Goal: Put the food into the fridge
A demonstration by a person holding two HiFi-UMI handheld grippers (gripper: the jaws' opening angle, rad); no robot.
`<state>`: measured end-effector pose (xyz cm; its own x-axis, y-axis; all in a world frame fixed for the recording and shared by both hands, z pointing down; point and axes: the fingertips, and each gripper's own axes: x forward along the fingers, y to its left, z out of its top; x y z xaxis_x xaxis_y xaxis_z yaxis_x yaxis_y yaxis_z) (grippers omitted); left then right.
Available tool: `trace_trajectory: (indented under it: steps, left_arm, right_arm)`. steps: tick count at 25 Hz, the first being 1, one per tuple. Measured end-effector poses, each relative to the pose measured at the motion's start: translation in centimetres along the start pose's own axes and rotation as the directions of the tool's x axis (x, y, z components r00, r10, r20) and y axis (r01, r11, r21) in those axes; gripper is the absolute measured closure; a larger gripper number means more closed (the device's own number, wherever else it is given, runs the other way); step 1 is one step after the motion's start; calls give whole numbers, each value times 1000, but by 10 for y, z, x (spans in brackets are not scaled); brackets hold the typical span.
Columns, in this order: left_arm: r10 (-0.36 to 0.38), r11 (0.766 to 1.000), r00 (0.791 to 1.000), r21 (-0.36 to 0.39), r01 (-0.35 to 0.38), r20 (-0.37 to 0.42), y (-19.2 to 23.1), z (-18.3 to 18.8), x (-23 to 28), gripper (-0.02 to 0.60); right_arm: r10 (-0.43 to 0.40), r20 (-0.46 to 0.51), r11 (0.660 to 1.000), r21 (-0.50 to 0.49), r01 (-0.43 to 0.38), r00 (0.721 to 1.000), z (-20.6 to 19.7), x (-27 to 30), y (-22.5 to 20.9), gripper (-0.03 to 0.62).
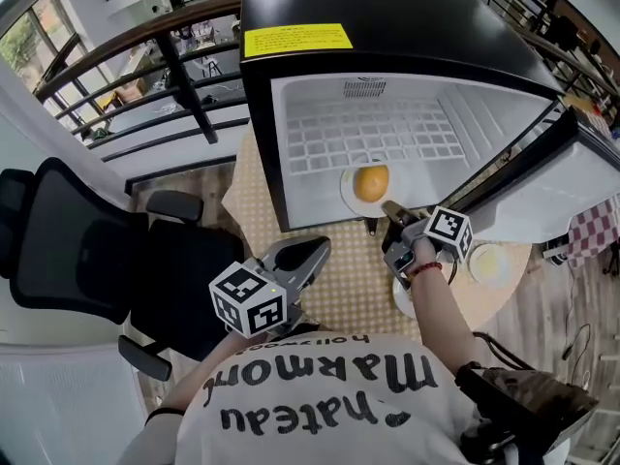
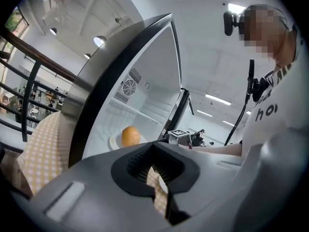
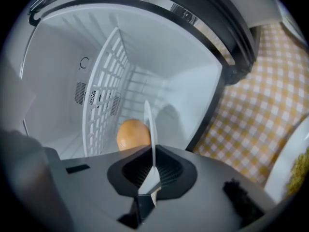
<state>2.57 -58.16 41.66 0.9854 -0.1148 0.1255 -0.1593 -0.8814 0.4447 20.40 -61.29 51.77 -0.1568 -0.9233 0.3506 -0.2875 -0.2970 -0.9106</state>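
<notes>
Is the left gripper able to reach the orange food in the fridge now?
Probably yes. The fridge is open, and nothing stands between the left gripper and the orange food; the right gripper, shut on the plate, sits off to one side.

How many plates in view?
3. The fridge plate carries the orange food, rim in the right tool; a second plate sits on the table; a third plate is partly hidden under the right forearm. Others may be hidden.

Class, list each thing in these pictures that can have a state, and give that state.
Fridge: door open.
Plate: inside the fridge, carrying round orange food.
Right tool: shut on the plate's rim.
Left tool: shut, empty.
Second plate: outside the fridge.
</notes>
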Motion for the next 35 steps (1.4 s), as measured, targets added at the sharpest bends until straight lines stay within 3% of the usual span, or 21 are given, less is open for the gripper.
trace_trajectory:
  steps: [13,17,21,31,35]
  left_arm:
    - [-102,995,994,11,103,-47,6,-10,-4,577]
    - [-143,989,989,43,144,-39,1,-7,-4,577]
    - [-153,988,988,24,154,-38,2,-8,0,577]
    - [-179,983,983,21,180,-27,2,-4,4,577]
    - [-202,978,979,41,203,-22,0,-2,5,577]
  right_arm:
    - [-69,32,997,-24,70,997,3,24,-1,571]
    - [-118,37,991,-53,120,992,5,28,-1,571]
    - [-167,51,982,-79,170,985,10,32,-1,569]
    - [-330,105,896,-279,346,938,21,39,-2,540]
    - [-372,128,841,-373,392,919,25,41,-3,515]
